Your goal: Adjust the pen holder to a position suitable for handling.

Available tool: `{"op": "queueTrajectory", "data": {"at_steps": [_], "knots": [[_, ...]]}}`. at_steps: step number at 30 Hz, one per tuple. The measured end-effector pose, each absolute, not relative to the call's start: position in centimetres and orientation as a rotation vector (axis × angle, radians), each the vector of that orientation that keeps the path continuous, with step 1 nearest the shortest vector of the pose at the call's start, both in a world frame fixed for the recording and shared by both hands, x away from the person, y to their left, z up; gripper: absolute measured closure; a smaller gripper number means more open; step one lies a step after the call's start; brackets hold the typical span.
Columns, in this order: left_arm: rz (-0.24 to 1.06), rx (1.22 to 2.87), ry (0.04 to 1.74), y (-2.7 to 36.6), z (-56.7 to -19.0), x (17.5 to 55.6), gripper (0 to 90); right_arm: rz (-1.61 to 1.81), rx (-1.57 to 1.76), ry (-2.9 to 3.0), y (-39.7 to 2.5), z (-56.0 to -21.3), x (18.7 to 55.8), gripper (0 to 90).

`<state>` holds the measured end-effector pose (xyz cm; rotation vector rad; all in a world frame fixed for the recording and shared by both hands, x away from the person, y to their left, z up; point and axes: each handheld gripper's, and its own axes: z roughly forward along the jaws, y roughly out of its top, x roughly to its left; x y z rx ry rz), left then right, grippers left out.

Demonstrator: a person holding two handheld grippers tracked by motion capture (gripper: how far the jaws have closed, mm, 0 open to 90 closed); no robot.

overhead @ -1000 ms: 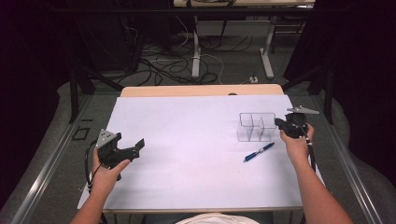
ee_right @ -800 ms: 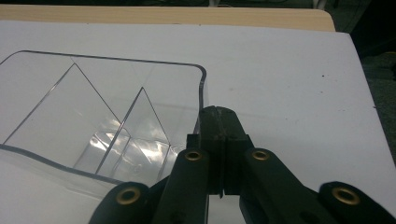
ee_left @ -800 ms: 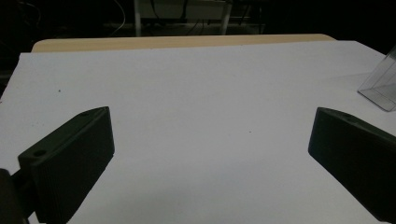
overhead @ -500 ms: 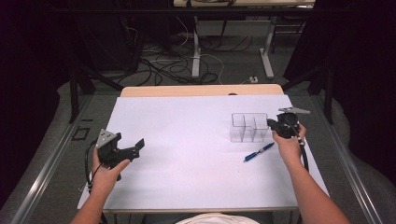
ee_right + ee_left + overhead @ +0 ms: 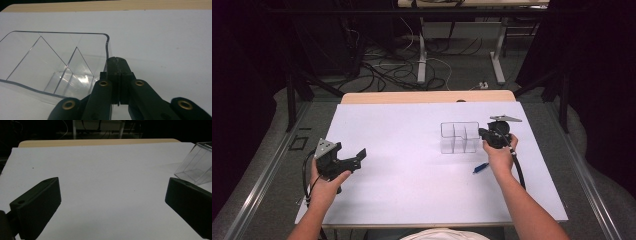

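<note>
Left tongs (image 5: 353,157): held above the near-left part of the white surface (image 5: 412,165); jaws spread wide, as seen in the left gripper view, with bare surface between them; nothing is held or touched.

Clear divided container (image 5: 460,137): placed right of centre on the surface, upright, its partitions seen in the right gripper view.

Blue pen (image 5: 480,167): laid on the surface near the container's front-right corner, just beside the right hand (image 5: 499,155).

Right tongs (image 5: 116,63): jaws pressed together on the container's right-hand wall at its rim; the wall is pinched between them.
</note>
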<state>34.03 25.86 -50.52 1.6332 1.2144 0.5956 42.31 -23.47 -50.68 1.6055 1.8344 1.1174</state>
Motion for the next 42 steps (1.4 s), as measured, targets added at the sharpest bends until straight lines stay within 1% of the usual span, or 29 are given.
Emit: {"op": "queueTrajectory", "data": {"at_steps": [13,19,33,41,42], "knots": [[0.594,1.637,1.213,25.8,-50.6,34.1,0.3,1.200,1.612,1.838,-18.4,-51.1,41.9,90.0],[0.592,1.641,1.214,25.8,-50.7,34.1,0.3,1.226,1.590,1.864,-16.7,-51.2,42.1,90.0],[0.593,1.642,1.211,25.8,-50.7,34.1,0.3,1.237,1.547,1.919,-14.5,-51.2,42.4,90.0],[0.590,1.647,1.210,25.9,-50.7,34.1,0.4,1.243,1.527,1.942,-14.3,-51.2,42.5,90.0],[0.589,1.645,1.211,25.8,-50.7,34.1,0.4,1.241,1.515,1.946,-14.4,-51.1,42.5,88.0]]}}
